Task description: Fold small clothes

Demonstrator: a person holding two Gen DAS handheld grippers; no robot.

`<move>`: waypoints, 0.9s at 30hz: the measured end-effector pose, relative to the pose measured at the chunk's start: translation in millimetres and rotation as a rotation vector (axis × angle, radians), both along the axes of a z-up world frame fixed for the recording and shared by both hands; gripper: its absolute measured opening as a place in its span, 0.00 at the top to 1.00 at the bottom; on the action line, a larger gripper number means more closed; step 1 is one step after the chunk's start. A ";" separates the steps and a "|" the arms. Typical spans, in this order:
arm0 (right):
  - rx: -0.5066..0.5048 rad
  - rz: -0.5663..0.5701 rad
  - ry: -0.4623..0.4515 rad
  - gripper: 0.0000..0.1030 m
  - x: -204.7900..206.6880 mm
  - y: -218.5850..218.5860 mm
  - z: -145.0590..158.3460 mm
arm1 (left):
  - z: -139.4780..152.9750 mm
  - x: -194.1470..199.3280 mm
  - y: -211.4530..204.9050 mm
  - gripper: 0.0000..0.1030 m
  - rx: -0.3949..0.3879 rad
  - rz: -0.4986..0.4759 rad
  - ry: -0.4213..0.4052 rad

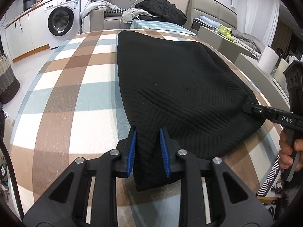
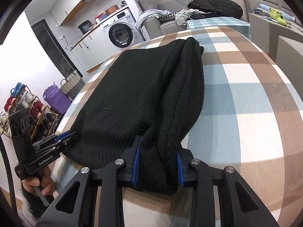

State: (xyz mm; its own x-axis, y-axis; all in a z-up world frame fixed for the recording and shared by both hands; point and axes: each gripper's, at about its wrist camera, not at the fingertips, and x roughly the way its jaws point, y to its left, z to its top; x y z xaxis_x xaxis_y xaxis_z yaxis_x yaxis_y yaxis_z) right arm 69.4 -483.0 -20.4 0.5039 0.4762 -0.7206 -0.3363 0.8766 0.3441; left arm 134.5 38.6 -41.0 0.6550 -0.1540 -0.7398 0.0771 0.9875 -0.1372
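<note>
Black knit top (image 1: pixel 170 79) flat on plaid counter (image 1: pixel 72 98), near edge. Left tongs (image 1: pixel 147 151) nipped on near-left corner, fabric bunched btwn blue pads. Right tongs (image 2: pixel 158 162) clamped on near-right corner, thicker wad w/ sleeve folds stacked along that side. Judgement: side fold looks done; near hem gripped both ends, lengthwise fold not yet made. Early-mid stage.

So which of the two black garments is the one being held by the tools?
The ribbed black knit spread on the checked table, not the crumpled black one on the sofa behind.
</note>
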 end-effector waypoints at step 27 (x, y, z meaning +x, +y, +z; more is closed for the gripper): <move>0.105 0.020 -0.111 0.59 -17.7 -9.5 31.7 | 12.9 -26.1 8.3 0.48 -0.078 0.040 -0.074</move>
